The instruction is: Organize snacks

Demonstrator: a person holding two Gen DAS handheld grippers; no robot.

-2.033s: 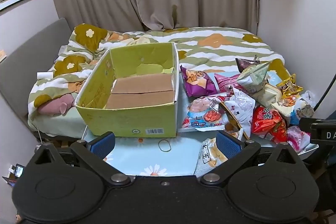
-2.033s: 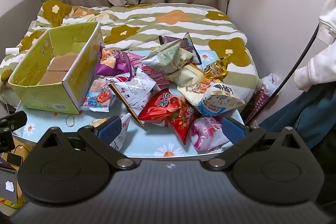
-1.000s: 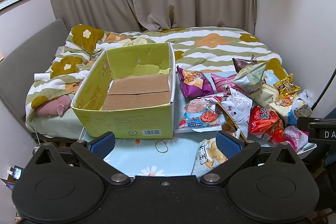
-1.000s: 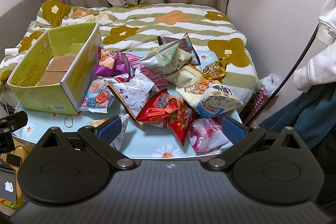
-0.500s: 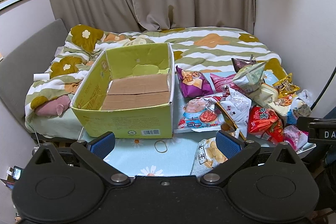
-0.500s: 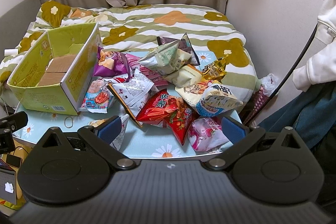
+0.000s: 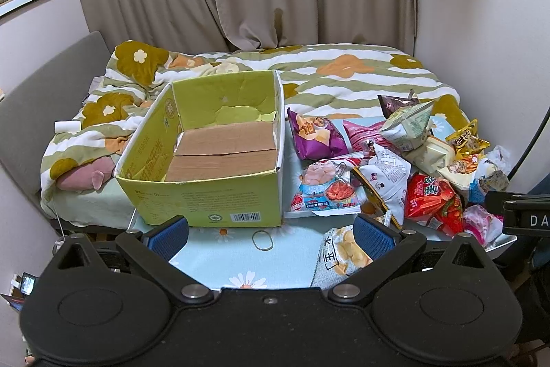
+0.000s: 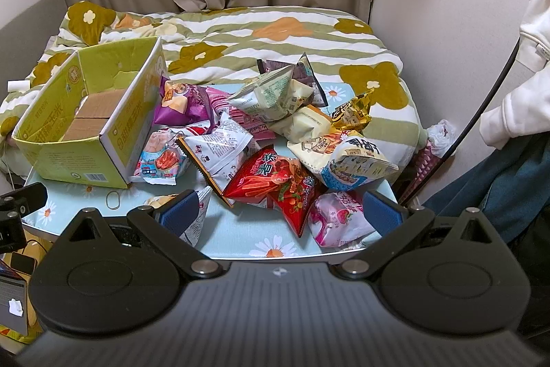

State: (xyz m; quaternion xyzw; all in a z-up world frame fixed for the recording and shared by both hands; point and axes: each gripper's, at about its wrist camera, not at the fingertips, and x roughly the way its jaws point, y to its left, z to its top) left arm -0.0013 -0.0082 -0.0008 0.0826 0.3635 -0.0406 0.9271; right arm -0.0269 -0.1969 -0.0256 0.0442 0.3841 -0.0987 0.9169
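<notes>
An open yellow-green cardboard box [image 7: 206, 198] [image 8: 51, 157] stands empty on the left of a daisy-print table [image 7: 213, 258] [image 8: 240, 229]. To its right lies a heap of several snack bags, among them a purple bag [image 7: 314, 135] [image 8: 182, 104], a red bag [image 7: 431, 198] [image 8: 275, 181] and a pink strawberry bag [image 8: 338, 217]. A pale chip bag [image 7: 340, 255] lies at the near edge. My left gripper [image 7: 271, 234] hangs open over the near table edge, holding nothing. My right gripper [image 8: 280, 214] is open too, just short of the red and pink bags.
A rubber band [image 7: 263, 239] lies on the table before the box. Behind the table is a bed with a flowered quilt [image 7: 343, 74], then curtains. A person in a white sleeve [image 8: 522, 85] sits at the right, with a black cable [image 8: 481, 112] nearby.
The left wrist view has shifted slightly, so the box and bags sit a little further left. Both grippers stay open and nothing on the table has moved.
</notes>
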